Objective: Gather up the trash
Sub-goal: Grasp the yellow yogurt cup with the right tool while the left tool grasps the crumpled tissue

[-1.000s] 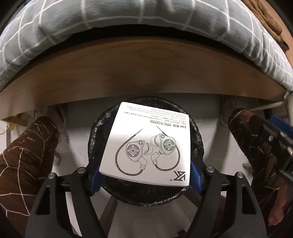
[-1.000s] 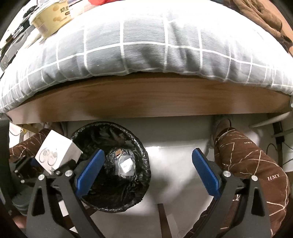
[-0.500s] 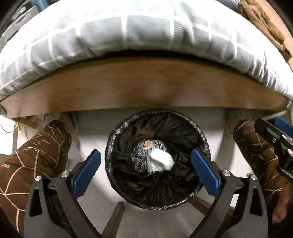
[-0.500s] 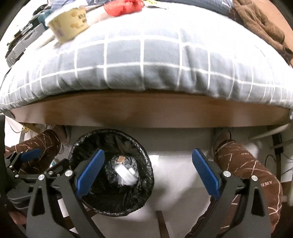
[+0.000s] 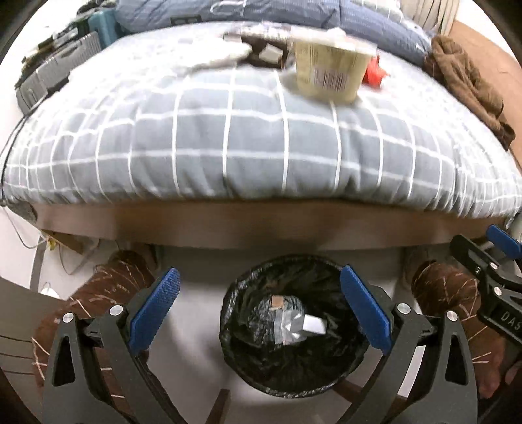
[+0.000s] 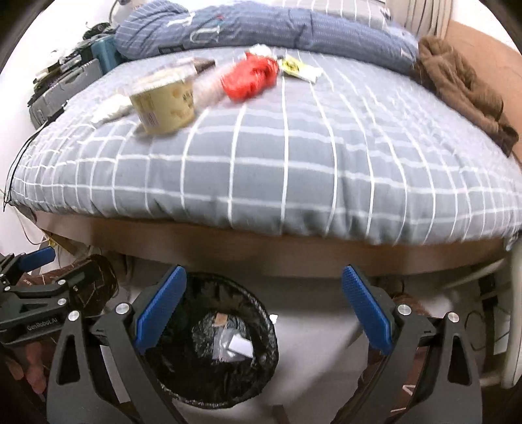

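Note:
A bin lined with a black bag [image 5: 235, 355] stands on the floor below the bed edge, and a white earphone box [image 5: 314, 324] lies inside it on crumpled foil. My left gripper [image 5: 259, 270] hangs open above the bin with nothing between its blue pads. In the right wrist view the bin [image 6: 264, 368] and the box [image 6: 241, 345] sit low and left, and my right gripper [image 6: 264, 269] is open and empty. On the bed lie a yellow cup [image 6: 164, 106], a red wrapper [image 6: 249, 76] and a yellow-white packet [image 6: 300, 70].
A grey checked duvet [image 5: 261, 140] covers the bed over a wooden frame [image 5: 261, 225]. A blue pillow [image 6: 261, 26] and brown cloth [image 6: 463, 84] lie at the back. The person's legs in brown patterned trousers [image 5: 107, 293] flank the bin. Cables trail at the left.
My left gripper held the white box over the bin, then opened, and the box dropped in. Both grippers have since risen and tilted up, bringing the top of the bed into view.

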Demonstrator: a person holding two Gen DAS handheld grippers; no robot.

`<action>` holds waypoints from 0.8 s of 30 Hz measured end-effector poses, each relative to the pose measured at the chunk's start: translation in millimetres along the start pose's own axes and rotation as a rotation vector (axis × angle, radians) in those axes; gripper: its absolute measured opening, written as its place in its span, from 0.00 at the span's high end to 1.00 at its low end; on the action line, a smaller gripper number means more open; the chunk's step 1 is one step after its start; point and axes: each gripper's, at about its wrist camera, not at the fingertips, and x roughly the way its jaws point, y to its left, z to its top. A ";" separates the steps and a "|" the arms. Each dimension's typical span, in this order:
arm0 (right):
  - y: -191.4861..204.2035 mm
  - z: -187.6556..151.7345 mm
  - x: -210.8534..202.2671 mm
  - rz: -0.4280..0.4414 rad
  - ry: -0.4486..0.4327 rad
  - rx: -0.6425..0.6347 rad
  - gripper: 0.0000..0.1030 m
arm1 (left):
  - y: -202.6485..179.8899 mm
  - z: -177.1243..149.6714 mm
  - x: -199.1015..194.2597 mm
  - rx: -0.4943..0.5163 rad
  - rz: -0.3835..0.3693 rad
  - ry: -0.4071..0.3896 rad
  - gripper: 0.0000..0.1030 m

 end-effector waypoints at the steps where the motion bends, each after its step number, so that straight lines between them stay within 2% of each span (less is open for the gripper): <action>1: 1.0 3.2 -5.0 0.001 -0.018 -0.004 0.10 | -0.2 2.3 -3.6 0.001 0.003 -0.012 0.06; 7: 2.9 17.5 -17.8 0.006 -0.067 0.000 0.10 | 4.5 18.5 -25.1 0.005 0.019 -0.082 0.06; 15: 4.6 36.0 -19.2 0.015 -0.094 -0.007 0.10 | 17.0 39.4 -32.7 -0.011 0.022 -0.120 0.06; 24: 21.4 72.6 -13.5 0.046 -0.130 -0.027 0.10 | 39.6 87.7 -32.3 -0.019 0.065 -0.169 0.06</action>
